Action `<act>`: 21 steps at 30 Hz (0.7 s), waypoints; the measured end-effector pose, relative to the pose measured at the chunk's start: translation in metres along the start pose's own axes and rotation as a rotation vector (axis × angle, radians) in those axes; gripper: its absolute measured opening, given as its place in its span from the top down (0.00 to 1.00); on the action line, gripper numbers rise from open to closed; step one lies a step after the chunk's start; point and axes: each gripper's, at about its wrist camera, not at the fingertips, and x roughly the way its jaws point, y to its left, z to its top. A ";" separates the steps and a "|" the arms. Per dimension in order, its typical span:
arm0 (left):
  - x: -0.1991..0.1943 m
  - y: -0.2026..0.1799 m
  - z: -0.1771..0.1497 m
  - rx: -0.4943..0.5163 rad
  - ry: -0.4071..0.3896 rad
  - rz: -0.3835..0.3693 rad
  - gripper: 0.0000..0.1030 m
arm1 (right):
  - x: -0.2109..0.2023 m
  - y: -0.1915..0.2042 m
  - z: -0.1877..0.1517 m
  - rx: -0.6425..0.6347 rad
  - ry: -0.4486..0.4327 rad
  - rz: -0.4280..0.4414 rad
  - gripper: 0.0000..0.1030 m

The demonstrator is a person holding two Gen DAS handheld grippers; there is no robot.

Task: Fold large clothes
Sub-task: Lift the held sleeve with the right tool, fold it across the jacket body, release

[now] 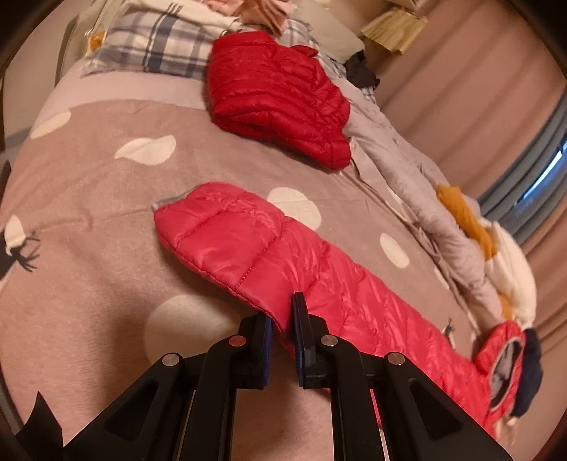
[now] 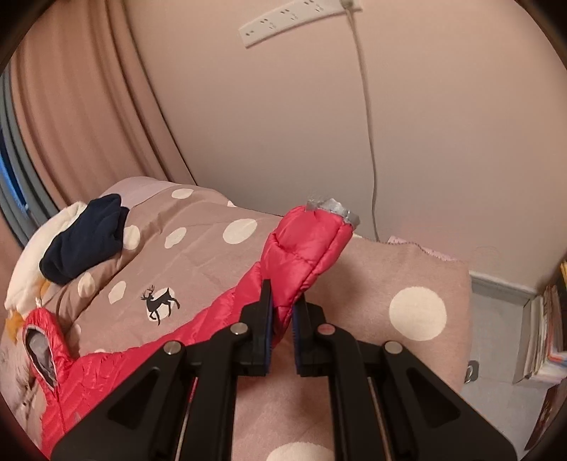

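In the left wrist view, your left gripper (image 1: 282, 331) has its fingers (image 1: 301, 319) clamped on the edge of the pink-red puffer jacket (image 1: 269, 255). The jacket lies stretched across the bed (image 1: 99, 276), on the brown cover with white dots. One end of the jacket, with a grey lining at its tip, lies beyond your fingers, and the long quilted part runs from them to the right, toward the curtain side of the bed. Far from the jacket, near the head of the bed, a second jacket in darker red (image 1: 276, 99) lies folded. Behind that one you see a plaid pillow (image 1: 159, 46). Along the curtain side of the bed, beside the pink-red jacket, there is a heap of grey, white and mustard cloth (image 1: 471, 234).

In the right wrist view, your right gripper (image 2: 282, 319) has its fingers (image 2: 264, 312) closed on another part of the same jacket (image 2: 304, 248). The piece you hold stands up above the fingers, and grey lining shows at its top. The rest of the jacket hangs down to the left of the fingers, over the dotted cover. Beyond the jacket, at the far corner of the bed, a dark navy garment (image 2: 85, 237) lies on white cloth. A white power strip (image 2: 297, 21) hangs on the wall above the jacket.
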 end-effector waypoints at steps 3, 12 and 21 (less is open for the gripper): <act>-0.003 -0.004 -0.001 0.032 -0.004 -0.004 0.90 | -0.014 0.019 -0.001 -0.058 -0.036 -0.003 0.91; -0.009 -0.002 -0.004 0.016 -0.011 -0.050 0.90 | -0.071 0.123 -0.025 -0.144 -0.052 0.252 0.91; 0.003 0.007 -0.004 -0.043 0.078 -0.073 0.90 | -0.141 0.275 -0.115 -0.383 0.043 0.602 0.91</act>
